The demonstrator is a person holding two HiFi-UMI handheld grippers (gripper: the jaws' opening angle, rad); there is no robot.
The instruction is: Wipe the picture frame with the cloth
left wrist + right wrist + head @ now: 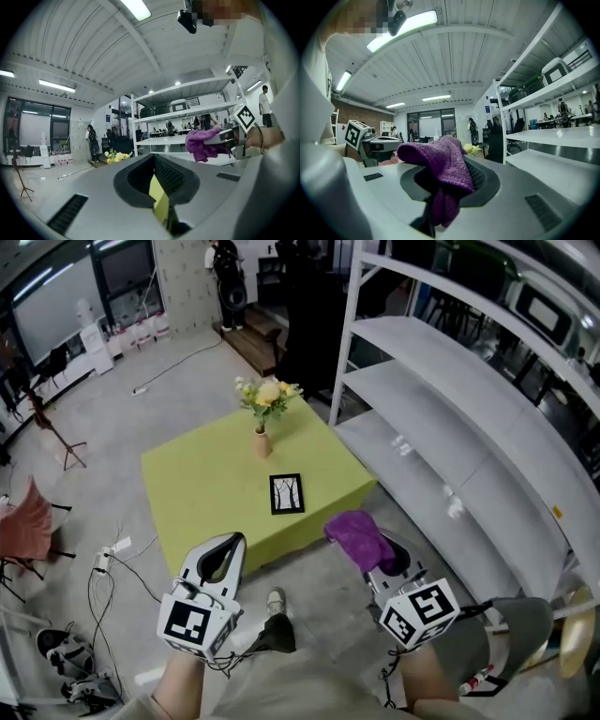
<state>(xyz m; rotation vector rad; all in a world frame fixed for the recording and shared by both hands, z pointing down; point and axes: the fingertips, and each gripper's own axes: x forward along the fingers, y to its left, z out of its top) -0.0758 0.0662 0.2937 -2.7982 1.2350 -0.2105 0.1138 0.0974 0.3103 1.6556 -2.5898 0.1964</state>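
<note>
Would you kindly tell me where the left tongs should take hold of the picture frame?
Probably its near edge, approached from the person's side: the picture frame lies flat on the green table, close to the table's front edge, so only its rim offers the left tongs a bite.

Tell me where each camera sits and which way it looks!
Head view: on the person's head, looking down at the green table, picture frame, both forearms, left gripper and right gripper.
Left gripper view: on the left gripper, facing over its shut jaws toward the shelves.
Right gripper view: on the right gripper, facing past the purple cloth in its jaws.
Shared: all show the yellow flowers; each gripper view shows the other gripper.
</note>
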